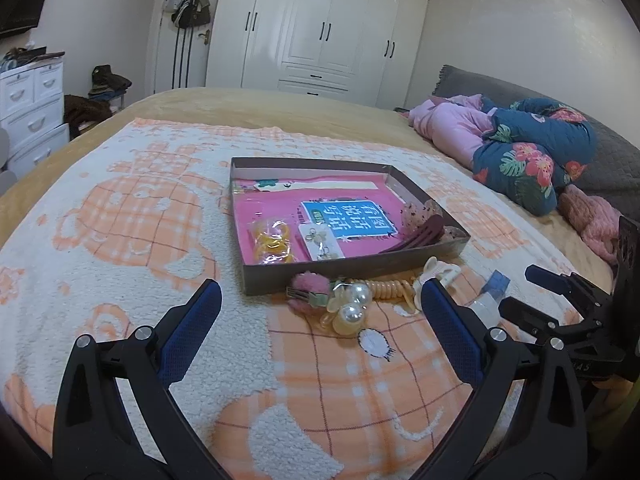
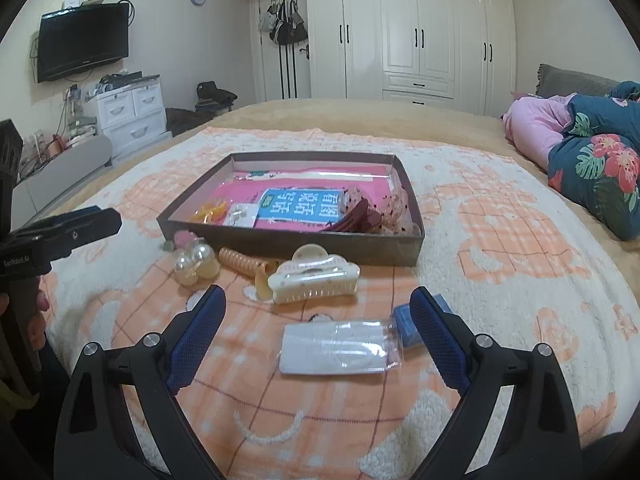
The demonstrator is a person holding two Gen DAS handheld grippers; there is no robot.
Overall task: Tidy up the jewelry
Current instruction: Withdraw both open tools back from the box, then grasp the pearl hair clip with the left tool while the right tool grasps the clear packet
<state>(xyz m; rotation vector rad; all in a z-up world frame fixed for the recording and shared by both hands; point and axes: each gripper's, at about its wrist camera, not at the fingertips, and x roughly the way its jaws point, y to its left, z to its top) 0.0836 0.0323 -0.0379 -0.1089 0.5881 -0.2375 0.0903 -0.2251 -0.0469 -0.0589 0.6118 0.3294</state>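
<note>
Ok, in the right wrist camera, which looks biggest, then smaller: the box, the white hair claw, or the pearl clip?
1. Box: clearly largest.
2. White hair claw.
3. Pearl clip: smallest.
The claw sits slightly nearer the camera, which may enlarge it somewhat.

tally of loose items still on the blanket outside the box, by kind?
Hair clips: 2, cream claw clip, pink fuzzy clip
Hair ties: 2, pearl tie, peach coil tie
Clear packets: 1, clear packet
Blue items: 1, small blue item
Total: 6
</note>
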